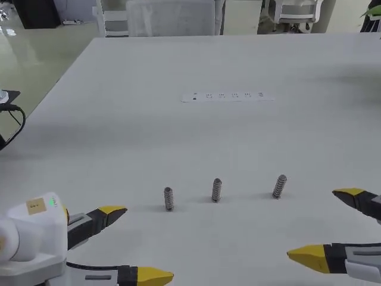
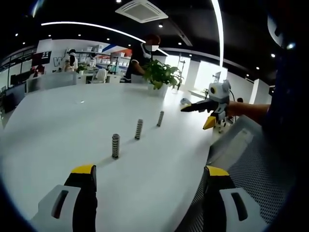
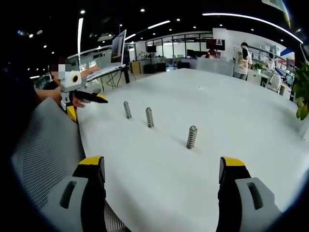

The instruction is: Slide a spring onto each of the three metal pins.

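Springs [image 1: 216, 190]: three, upright, spaced in a row on the white table [image 1: 178, 131]. Left gripper [image 1: 146, 243] and right gripper [image 1: 313, 223] sit either side, nearer the person. Both have jaws apart, holding nothing, not touching the springs.

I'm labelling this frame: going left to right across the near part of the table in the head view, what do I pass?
First the left tongs, then the left spring, the middle spring, the right spring, and last the right tongs.
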Demonstrator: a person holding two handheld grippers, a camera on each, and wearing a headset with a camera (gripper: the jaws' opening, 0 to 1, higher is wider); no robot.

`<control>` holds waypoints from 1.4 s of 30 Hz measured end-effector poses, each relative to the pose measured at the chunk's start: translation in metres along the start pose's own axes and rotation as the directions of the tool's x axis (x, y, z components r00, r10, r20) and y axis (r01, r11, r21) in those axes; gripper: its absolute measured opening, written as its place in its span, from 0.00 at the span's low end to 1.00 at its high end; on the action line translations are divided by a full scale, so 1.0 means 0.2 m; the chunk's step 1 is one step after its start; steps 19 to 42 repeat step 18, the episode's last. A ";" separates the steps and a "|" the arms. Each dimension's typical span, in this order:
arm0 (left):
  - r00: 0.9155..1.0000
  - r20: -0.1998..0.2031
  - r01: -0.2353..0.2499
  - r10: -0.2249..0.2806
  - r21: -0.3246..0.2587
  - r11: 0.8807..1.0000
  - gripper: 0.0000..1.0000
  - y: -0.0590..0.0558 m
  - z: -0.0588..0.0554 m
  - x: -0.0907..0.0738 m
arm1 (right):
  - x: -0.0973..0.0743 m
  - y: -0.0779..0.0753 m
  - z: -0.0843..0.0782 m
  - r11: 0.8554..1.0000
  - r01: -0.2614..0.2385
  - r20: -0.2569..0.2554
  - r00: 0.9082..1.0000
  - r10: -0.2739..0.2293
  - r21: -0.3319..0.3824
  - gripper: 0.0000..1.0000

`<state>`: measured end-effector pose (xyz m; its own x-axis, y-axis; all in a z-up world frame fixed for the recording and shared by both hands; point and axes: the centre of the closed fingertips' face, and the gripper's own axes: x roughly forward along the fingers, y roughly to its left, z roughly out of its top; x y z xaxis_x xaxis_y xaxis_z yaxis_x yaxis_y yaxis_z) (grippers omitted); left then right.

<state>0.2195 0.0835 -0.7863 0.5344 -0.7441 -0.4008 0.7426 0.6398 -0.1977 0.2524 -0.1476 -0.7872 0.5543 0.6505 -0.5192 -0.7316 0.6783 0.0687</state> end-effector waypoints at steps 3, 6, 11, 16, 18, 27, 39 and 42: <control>1.000 -0.001 0.000 0.000 0.003 1.000 0.88 0.00 0.00 0.00 | 0.00 0.00 0.00 1.000 0.002 0.003 1.000 -0.002 -0.002 0.99; 1.000 -0.001 -0.002 0.002 0.005 1.000 0.88 0.00 0.00 0.00 | 0.00 0.00 0.00 1.000 0.002 0.007 1.000 -0.002 0.002 0.99; 1.000 -0.011 -0.004 0.005 0.010 1.000 0.88 0.00 0.00 0.00 | 0.01 0.00 -0.02 1.000 0.000 0.009 1.000 0.000 0.012 0.99; 1.000 -0.027 -0.010 0.010 0.008 1.000 0.88 0.00 -0.02 0.01 | 0.01 -0.01 -0.03 1.000 -0.006 0.007 1.000 0.006 0.023 0.99; 0.999 -0.037 -0.009 0.009 0.009 1.000 0.88 0.00 -0.03 0.01 | 0.01 -0.01 -0.03 1.000 -0.006 0.008 1.000 0.006 0.027 0.99; 0.999 -0.037 -0.009 0.009 0.009 1.000 0.88 0.00 -0.03 0.01 | 0.01 -0.01 -0.03 1.000 -0.006 0.008 1.000 0.006 0.027 0.99; 0.999 -0.037 -0.009 0.009 0.009 1.000 0.88 0.00 -0.03 0.01 | 0.01 -0.01 -0.03 1.000 -0.006 0.008 1.000 0.006 0.027 0.99; 0.999 -0.037 -0.009 0.009 0.009 1.000 0.88 0.00 -0.03 0.01 | 0.01 -0.01 -0.03 1.000 -0.006 0.008 1.000 0.006 0.027 0.99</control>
